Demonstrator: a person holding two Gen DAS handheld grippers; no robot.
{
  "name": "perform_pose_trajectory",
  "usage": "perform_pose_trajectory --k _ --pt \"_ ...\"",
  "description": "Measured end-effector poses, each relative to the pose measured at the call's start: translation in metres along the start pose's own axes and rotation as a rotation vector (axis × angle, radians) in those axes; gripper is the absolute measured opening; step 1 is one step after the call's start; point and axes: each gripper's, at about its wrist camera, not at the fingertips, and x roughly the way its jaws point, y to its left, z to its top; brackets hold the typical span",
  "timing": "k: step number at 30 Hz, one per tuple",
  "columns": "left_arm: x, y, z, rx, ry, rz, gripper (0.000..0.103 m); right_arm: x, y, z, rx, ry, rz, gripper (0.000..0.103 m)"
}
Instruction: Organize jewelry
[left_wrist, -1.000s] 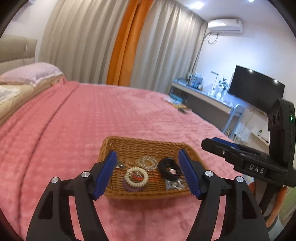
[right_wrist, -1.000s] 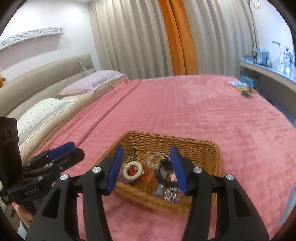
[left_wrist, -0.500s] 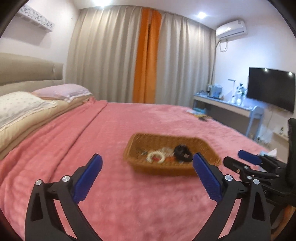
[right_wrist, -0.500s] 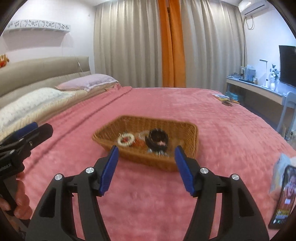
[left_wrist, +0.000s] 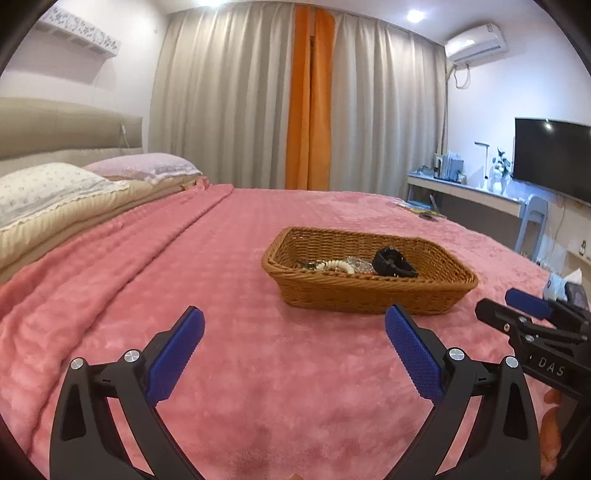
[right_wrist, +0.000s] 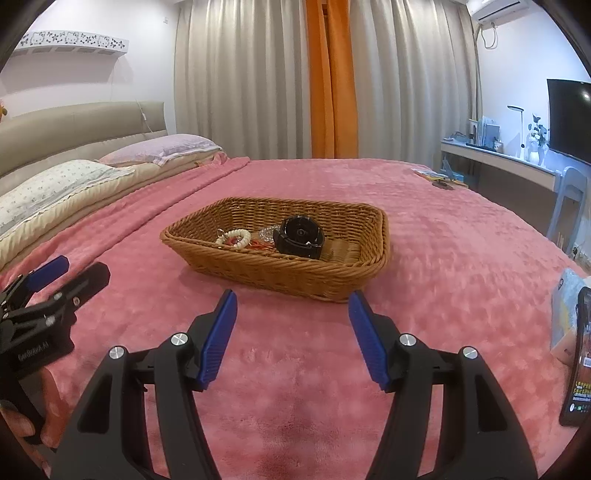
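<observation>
Wicker basket (right_wrist: 275, 247) sits mid-bed on the pink blanket (right_wrist: 443, 240), holding a black watch (right_wrist: 301, 236), a white bead bracelet (right_wrist: 234, 238), red and clear bits beside them. Both grippers were right over the basket a second ago; now they have pulled back and dropped low in front of it, nothing carried. Left gripper (left_wrist: 293, 336) jaws spread wide, empty; right gripper (right_wrist: 291, 325) apart, empty. Looks finished or resetting. Readable: "DAS" on the right gripper body in the left view; the left one's lettering is blurred. Phone (right_wrist: 578, 354) at the right edge.
</observation>
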Motion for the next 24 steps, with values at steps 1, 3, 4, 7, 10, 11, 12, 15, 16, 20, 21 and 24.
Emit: perform_pose_trajectory --k 1,3,4,7,10,11,12,15,16,20,21,24 --pt "0.0 -0.002 -0.001 0.013 -0.001 0.003 0.095 0.0 -0.001 -0.001 0.004 -0.003 0.0 0.059" --pt "-0.001 -0.004 -0.002 0.026 -0.004 0.003 0.095 0.001 -0.003 0.0 0.011 -0.004 0.0 0.059" --pt "0.0 -0.004 -0.002 0.026 -0.004 0.004 0.095 0.002 -0.004 -0.001 0.016 -0.001 0.0 0.059" --pt "0.0 -0.003 -0.002 0.01 0.002 0.0 0.095 0.004 -0.006 0.0 0.024 0.01 0.005 0.059" --pt "-0.001 0.001 -0.002 -0.007 0.004 0.003 0.095 0.006 -0.007 -0.001 0.03 0.019 0.008 0.059" --pt "0.0 0.002 -0.002 -0.01 0.005 0.002 0.095 0.006 -0.007 -0.002 0.031 0.019 0.007 0.059" --pt "0.0 0.002 -0.002 -0.012 0.007 0.002 0.095 0.006 -0.007 -0.002 0.03 0.019 0.006 0.059" --pt "0.001 0.004 -0.002 -0.013 0.013 0.005 0.095 0.007 -0.007 -0.002 0.026 0.024 0.002 0.059" --pt "0.001 0.004 -0.002 -0.013 0.013 0.005 0.095 0.007 -0.007 -0.003 0.024 0.026 0.0 0.059" --pt "0.003 0.005 -0.002 -0.014 0.017 0.006 0.095 0.008 -0.006 -0.003 0.024 0.029 -0.003 0.059" --pt "0.003 0.006 -0.002 -0.016 0.019 0.005 0.095 0.009 -0.006 -0.003 0.024 0.031 -0.004 0.06" --pt "0.004 0.006 -0.002 -0.017 0.022 0.003 0.095 0.009 -0.006 -0.003 0.028 0.032 -0.005 0.064"
